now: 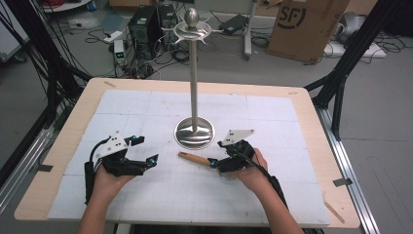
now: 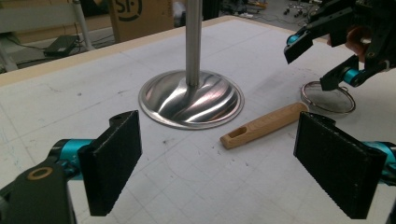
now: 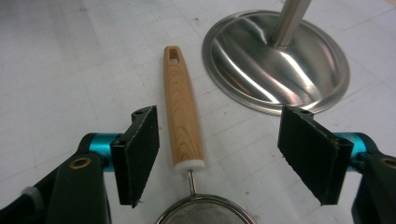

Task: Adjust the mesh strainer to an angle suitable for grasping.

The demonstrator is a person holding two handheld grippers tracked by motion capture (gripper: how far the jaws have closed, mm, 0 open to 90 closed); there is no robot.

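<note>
- Wood-handled and wire-meshed, the small strainer [image 3: 183,121] lay flat on the white-covered bench [image 1: 146,105], just in front of the steel stand's round base [image 1: 195,132] and near it but not touching.
- Its handle pointed toward the person's left, and the hanging slot [image 3: 173,54] sat at the far end of that handle, away from the mesh bowl [image 2: 328,97].
- The right gripper [image 3: 233,158] hovered over the bowl end with its jaws wide apart — the handle lay between the pads, closer to the left pad in the right gripper view, and nothing was clamped.
- The left gripper [image 2: 233,168] hung above the bench on the other side, jaws likewise spread wide and empty, looking toward the stand and the handle's slotted tip.
- The stand's pole [image 1: 194,80] rose to a ring of hooks [image 1: 192,30] under a ball finial; no utensil hung there.
- Judged from this, the work in hand was the approach to grasp, with the strainer not yet lifted.
- The next move seemed to call for lowering the right gripper, centring the handle between the pads and closing firmly — then lifting so the slot could be brought to a hook.
- A grip near the white collar [image 3: 189,164] would probably leave the slotted end free for hanging.
</note>
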